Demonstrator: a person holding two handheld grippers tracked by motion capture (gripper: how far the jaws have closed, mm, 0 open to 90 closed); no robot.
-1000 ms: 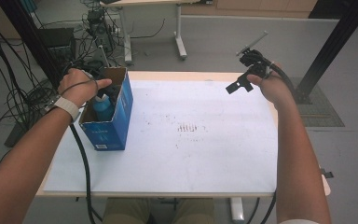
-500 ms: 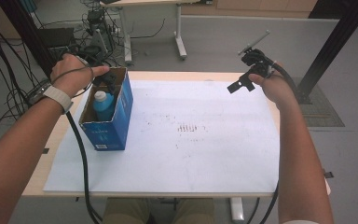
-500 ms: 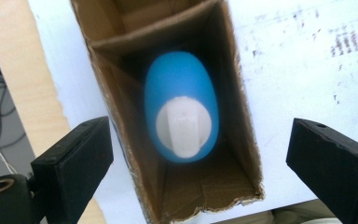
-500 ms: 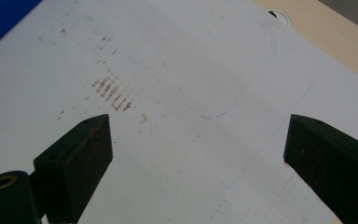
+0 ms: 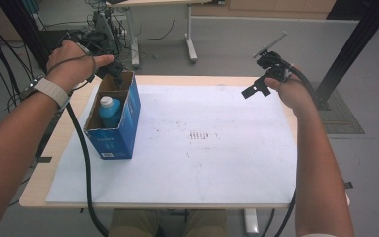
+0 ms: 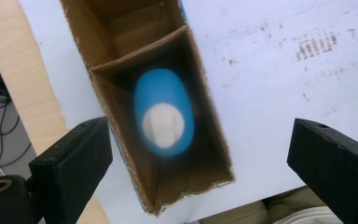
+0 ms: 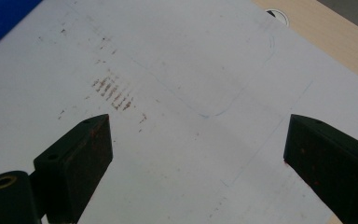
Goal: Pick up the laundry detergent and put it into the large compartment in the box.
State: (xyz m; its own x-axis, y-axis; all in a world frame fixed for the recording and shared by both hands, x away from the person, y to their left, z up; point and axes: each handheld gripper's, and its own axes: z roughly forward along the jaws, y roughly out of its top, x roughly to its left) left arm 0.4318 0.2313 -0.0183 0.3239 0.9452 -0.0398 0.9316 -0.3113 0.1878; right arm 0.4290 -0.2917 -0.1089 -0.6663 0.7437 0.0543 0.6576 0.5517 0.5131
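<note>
Since the blue bottle (image 5: 109, 111) stands upright inside the open cardboard box (image 5: 128, 129), its long axis runs straight up and its white cap (image 6: 163, 124) points at the ceiling; seen down the left gripper view, cap and shoulders sit squarely under the camera, in the nearer of the box's two compartments. The box lies toward nine o'clock on the white-covered surface (image 5: 217, 163), its own long side running from six to twelve.

The bottle looks like hard, smooth plastic: probably light, stiff enough to take a firm squeeze, but slick. I would judge the neck just under the cap, or the cap itself, the only place to take hold, since the cardboard walls crowd the body on both sides.

The left tongs (image 6: 200, 154) hang spread wide above the box, having just finished opening, with nothing between them. The right tongs (image 7: 198, 154) are likewise spread and empty, held over the surface's far edge at about two o'clock, well apart from the box.
</note>
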